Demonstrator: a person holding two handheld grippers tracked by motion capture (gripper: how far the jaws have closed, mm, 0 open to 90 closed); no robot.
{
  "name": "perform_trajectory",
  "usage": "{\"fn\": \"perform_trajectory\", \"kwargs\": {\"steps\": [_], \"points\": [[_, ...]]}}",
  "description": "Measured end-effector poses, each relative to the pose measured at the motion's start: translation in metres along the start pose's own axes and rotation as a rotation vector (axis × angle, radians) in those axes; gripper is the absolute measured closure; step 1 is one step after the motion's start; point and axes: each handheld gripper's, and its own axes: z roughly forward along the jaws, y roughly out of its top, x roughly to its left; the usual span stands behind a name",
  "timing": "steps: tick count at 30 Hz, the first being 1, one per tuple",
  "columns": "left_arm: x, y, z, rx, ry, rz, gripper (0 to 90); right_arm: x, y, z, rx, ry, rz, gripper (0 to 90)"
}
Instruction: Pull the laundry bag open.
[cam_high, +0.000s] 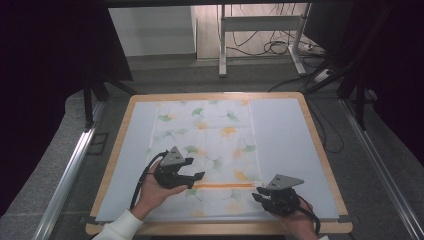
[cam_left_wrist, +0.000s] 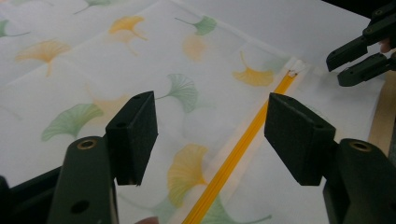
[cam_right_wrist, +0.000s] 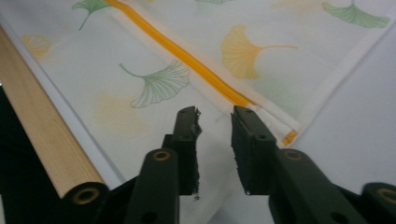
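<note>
High view: white cloth printed with green and yellow ginkgo leaves (cam_high: 210, 145), spread flat on the pale wooden table (cam_high: 320, 145), orange stripe (cam_high: 225, 185) across its near part. Left gripper (cam_high: 192, 181) at the stripe's left end, right gripper (cam_high: 259, 194) at its right end.

Left gripper view: jaws well apart above the stripe (cam_left_wrist: 233, 156), nothing between them.

Right gripper view: jaws narrowed, small gap left, beside the stripe's end (cam_right_wrist: 205, 70), not clamping cloth.
</note>
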Motion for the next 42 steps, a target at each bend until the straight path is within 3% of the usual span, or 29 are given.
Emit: {"fn": "perform_trajectory", "kwargs": {"steps": [10, 13, 23, 26, 30, 32, 34, 42], "points": [[-0.017, 0.013, 0.026, 0.041, -0.041, 0.045, 36.6, 0.0, -0.002, 0.003, 0.036, 0.004, 0.013, 87.1], [-0.024, 0.017, 0.033, 0.047, -0.037, 0.065, 38.3, -0.001, -0.002, 0.008, 0.059, 0.002, 0.014, 88.1], [-0.051, 0.041, 0.068, 0.072, -0.101, 0.136, 39.4, 0.0, -0.005, 0.007, 0.084, -0.002, 0.002, 88.9], [-0.056, 0.047, 0.08, 0.096, -0.117, 0.175, 40.7, 0.0, -0.005, 0.006, 0.083, 0.002, 0.002, 88.9], [-0.062, 0.05, 0.099, 0.117, -0.129, 0.188, 41.2, -0.001, -0.007, 0.006, 0.095, 0.002, 0.002, 88.9], [-0.064, 0.051, 0.107, 0.11, -0.154, 0.219, 42.5, 0.0, -0.007, 0.007, 0.094, 0.004, 0.004, 88.9], [-0.067, 0.051, 0.114, 0.114, -0.149, 0.24, 42.4, 0.0, -0.007, 0.007, 0.098, 0.006, 0.002, 88.9], [-0.065, 0.051, 0.125, 0.125, -0.176, 0.226, 40.7, 0.0, -0.008, 0.009, 0.114, 0.007, 0.01, 88.9]]}}
